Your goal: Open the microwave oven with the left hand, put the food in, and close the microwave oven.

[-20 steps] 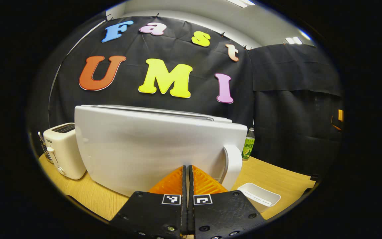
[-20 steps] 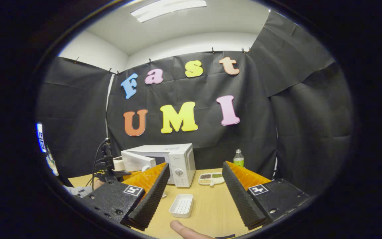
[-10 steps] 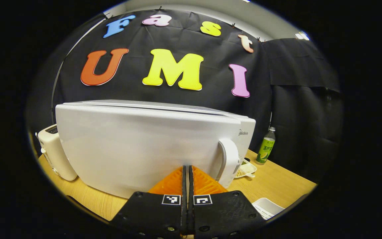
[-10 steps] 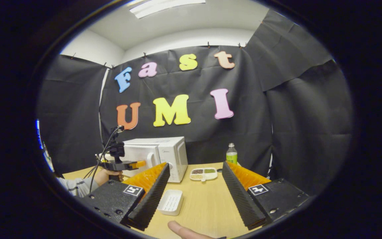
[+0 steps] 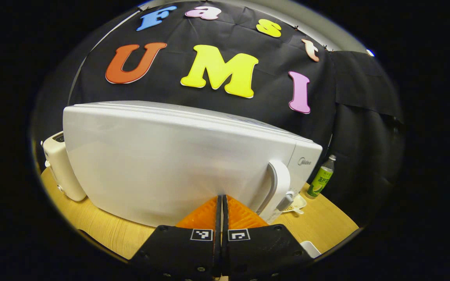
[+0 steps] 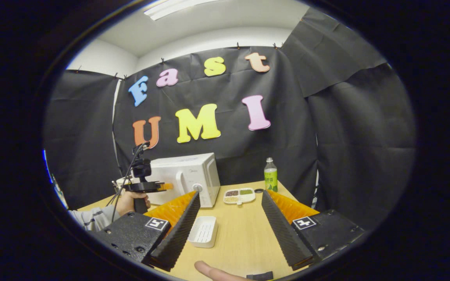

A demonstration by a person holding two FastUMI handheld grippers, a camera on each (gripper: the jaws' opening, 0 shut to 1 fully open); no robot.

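Two claws: left claw (image 5: pixel 221 203) pinched together empty against microwave door (image 5: pixel 162 164), nearly closed; right claw (image 6: pixel 229 218) spread apart over worktop (image 6: pixel 240 238). Probably needed one last shove.

Left gripper (image 5: pixel 222 203): ribbed wedge fingers on black plates, each plate with a small square black-and-white marker, screws along the near edge. Right gripper (image 6: pixel 228 218): same build (toothed inner faces). Far left, a grey striped sleeve (image 6: pixel 90 218), black cables (image 6: pixel 121 183) trailing.
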